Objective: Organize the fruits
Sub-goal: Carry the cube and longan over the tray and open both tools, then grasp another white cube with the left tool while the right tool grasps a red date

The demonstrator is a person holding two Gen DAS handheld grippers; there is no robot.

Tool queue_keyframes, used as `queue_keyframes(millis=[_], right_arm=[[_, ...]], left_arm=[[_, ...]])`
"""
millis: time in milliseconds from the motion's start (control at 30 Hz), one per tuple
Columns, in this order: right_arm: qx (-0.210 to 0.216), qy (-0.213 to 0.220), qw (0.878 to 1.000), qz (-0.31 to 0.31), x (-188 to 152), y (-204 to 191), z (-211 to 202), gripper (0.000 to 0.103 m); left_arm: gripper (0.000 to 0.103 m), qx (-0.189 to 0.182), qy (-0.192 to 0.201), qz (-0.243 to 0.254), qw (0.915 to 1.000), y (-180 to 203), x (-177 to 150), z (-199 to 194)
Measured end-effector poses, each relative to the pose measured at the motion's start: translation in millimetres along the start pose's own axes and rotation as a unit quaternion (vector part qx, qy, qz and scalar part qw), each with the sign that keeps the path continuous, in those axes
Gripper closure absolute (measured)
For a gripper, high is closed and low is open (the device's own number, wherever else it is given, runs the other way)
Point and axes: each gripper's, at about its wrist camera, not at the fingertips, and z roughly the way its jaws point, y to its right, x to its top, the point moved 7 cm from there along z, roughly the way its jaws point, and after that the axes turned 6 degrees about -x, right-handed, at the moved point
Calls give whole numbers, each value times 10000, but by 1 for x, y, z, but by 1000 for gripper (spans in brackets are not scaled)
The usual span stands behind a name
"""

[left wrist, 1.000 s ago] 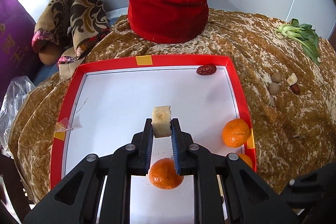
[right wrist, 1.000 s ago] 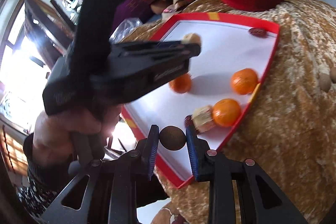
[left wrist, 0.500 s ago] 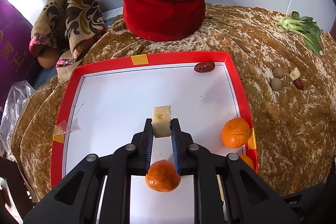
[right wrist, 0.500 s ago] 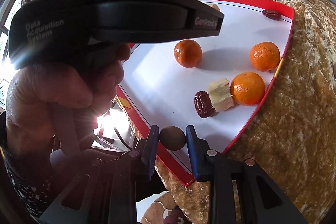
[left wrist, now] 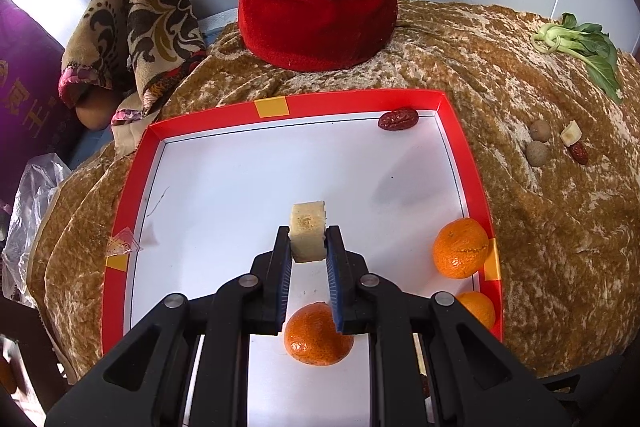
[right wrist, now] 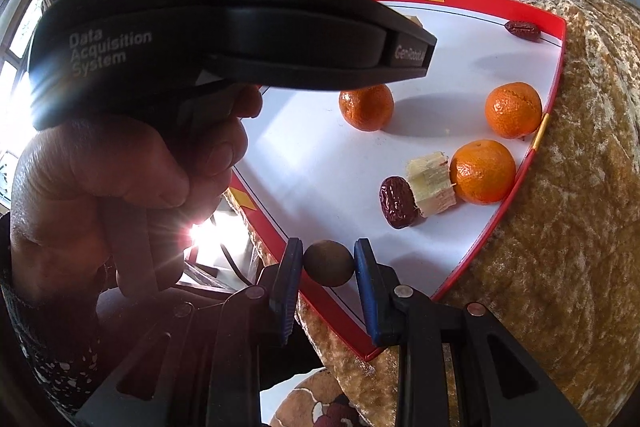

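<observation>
A red-rimmed white tray (left wrist: 276, 105) lies on the brown cloth. My left gripper (left wrist: 307, 242) is shut on a pale cut chunk (left wrist: 307, 236), held above the tray's middle. Below it sits a mandarin (left wrist: 318, 337); two more mandarins (left wrist: 460, 247) (left wrist: 478, 307) lie by the right rim, and a red date (left wrist: 398, 119) in the far corner. My right gripper (right wrist: 328, 259) is shut on a small brown round fruit (right wrist: 329, 262) over the tray's near rim (right wrist: 276, 223). Ahead of it lie a date (right wrist: 397, 202), a pale chunk (right wrist: 431, 183) and a mandarin (right wrist: 482, 171).
A red velvet pouch (left wrist: 316, 15) stands behind the tray. Two brown round fruits (left wrist: 538, 143), a pale chunk (left wrist: 571, 133), a date (left wrist: 579, 153) and a leafy green (left wrist: 580, 47) lie on the cloth at right. A hand (right wrist: 120, 171) with the left gripper's body fills the right wrist view's left.
The right gripper, still gripping the brown fruit, came in closer over the tray's near rim. The left gripper kept its place with the chunk.
</observation>
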Motion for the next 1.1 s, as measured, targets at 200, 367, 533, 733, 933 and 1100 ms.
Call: queue_keyframes(millis=[200,367,533,733,933,1100], right_arm=[[8,39,10000,15,3,-4,0,76],[-53,26,10000,31,3,-2,1,76],[-114,58,9999,9,3,-3,4,73],[-105,231,9997,-5,11,-4,-12,73],[-52,606,9978,277,28,17,-49,72],[-423,1042,9908,750,46,77,-106,72]], left_arm=[[89,37,-23,7,10000,-1,-1,0],[89,90,-95,-13,9999,-4,-4,4],[88,180,-154,-49,9997,-7,-5,6],[78,327,-75,-246,9991,-18,-2,3],[70,478,349,-269,9979,-17,9,-11],[61,300,910,15,9954,9,29,-29]])
